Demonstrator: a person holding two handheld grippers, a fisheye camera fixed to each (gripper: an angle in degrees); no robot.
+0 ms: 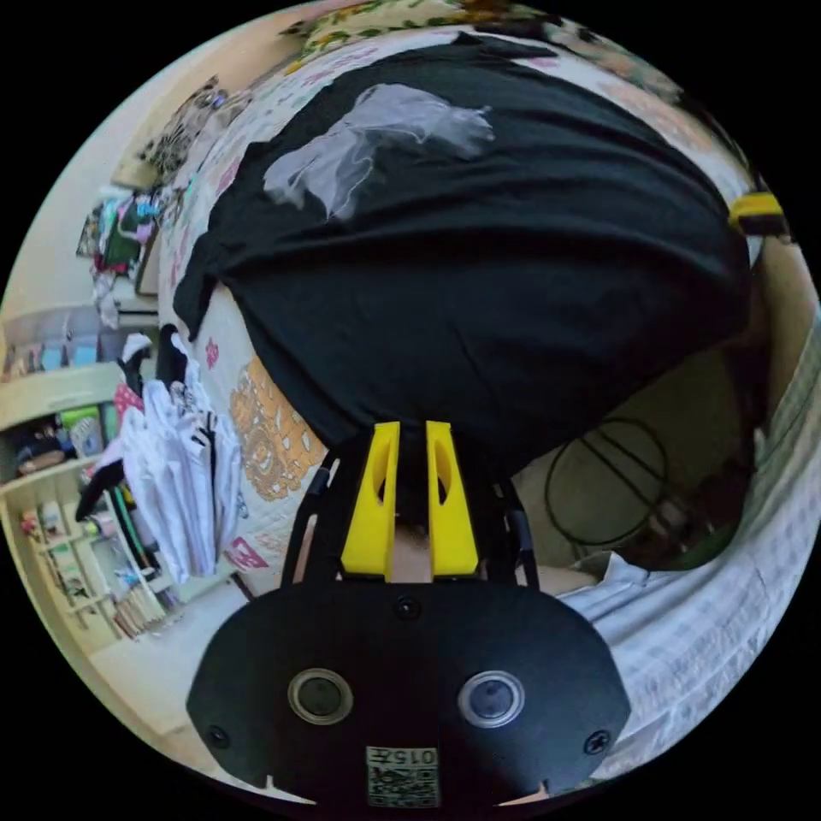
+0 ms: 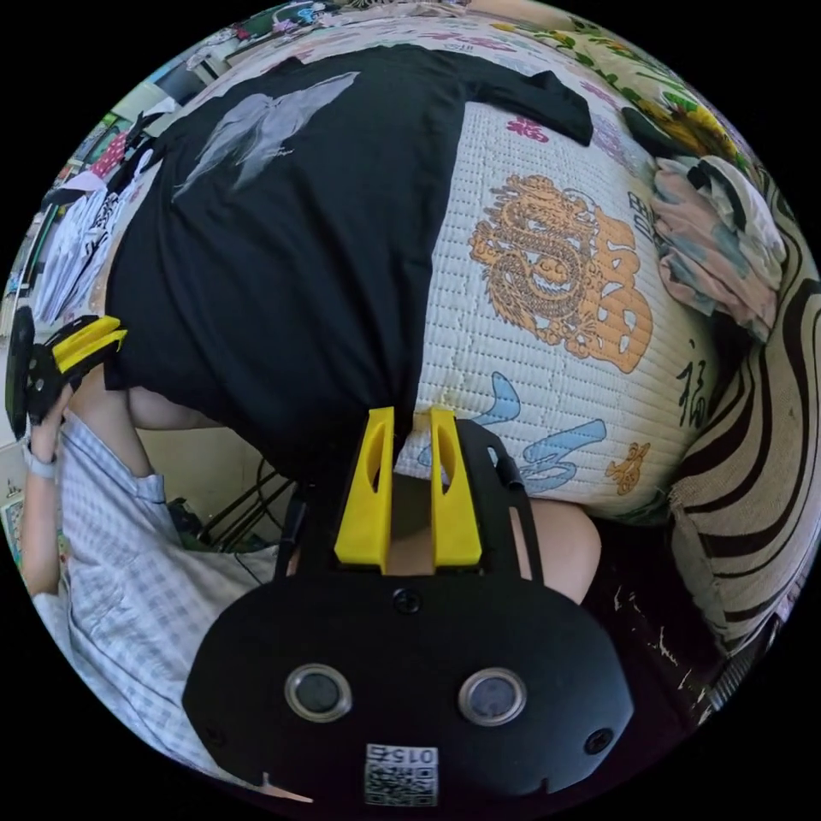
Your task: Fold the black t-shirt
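Both grippers' jaws clenched on the black t-shirt (image 1: 479, 282) hem; dragon-print quilt (image 2: 556, 265) in right gripper view

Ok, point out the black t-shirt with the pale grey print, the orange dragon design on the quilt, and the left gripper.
black t-shirt (image 1: 513, 282): left gripper view, plain body.
orange dragon design (image 2: 556, 265): right gripper view, centre.
left gripper (image 1: 409, 453): left gripper view, between jaw tips.

We see a bed under a quilted cover (image 2: 513, 342) printed with an orange dragon (image 2: 556, 265). On it lies the black t-shirt (image 2: 291, 256), spread flat, its hem hanging past the near edge. Crumpled pale clothes (image 2: 718, 239) sit near a striped cushion (image 2: 753, 445).
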